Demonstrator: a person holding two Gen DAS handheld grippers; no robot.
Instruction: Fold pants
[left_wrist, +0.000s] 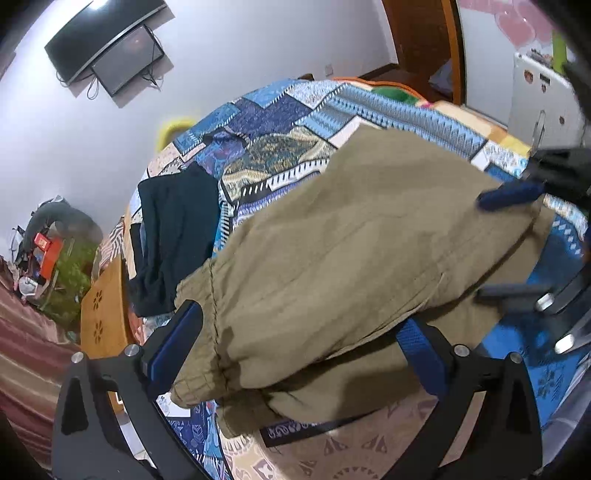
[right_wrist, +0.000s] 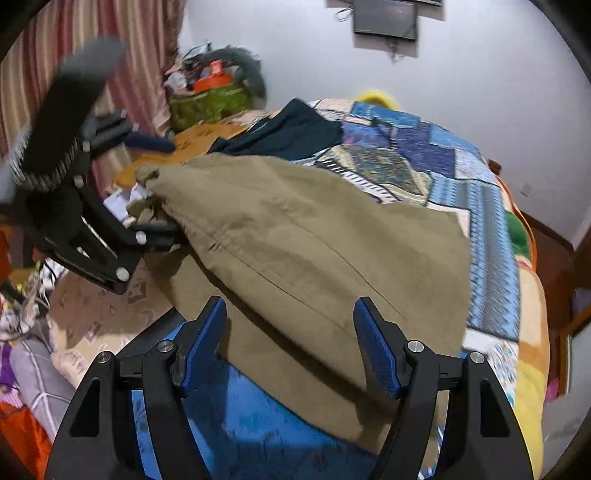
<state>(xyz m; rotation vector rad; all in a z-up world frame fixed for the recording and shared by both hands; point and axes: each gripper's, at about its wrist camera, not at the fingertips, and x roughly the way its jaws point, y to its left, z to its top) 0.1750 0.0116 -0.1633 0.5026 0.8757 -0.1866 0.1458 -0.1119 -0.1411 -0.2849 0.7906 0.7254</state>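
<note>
Khaki pants (left_wrist: 332, 251) lie doubled over on the patterned bed quilt (left_wrist: 280, 110); they also show in the right wrist view (right_wrist: 314, 251). My left gripper (left_wrist: 295, 339) is open, its blue pads (left_wrist: 177, 339) either side of the elastic waistband end. My right gripper (right_wrist: 291, 339) is open, its blue pads (right_wrist: 376, 347) standing over the near edge of the pants. The left gripper shows in the right wrist view (right_wrist: 159, 188) at the waistband. The right gripper shows in the left wrist view (left_wrist: 513, 243) at the pants' other end.
A dark folded garment (left_wrist: 173, 236) lies on the quilt beyond the pants. A wooden headboard (left_wrist: 103, 306) and a cluttered shelf with green cloth (right_wrist: 207, 99) stand by the striped curtain. A screen (left_wrist: 125, 59) hangs on the wall. A white appliance (left_wrist: 543, 107) stands beside the bed.
</note>
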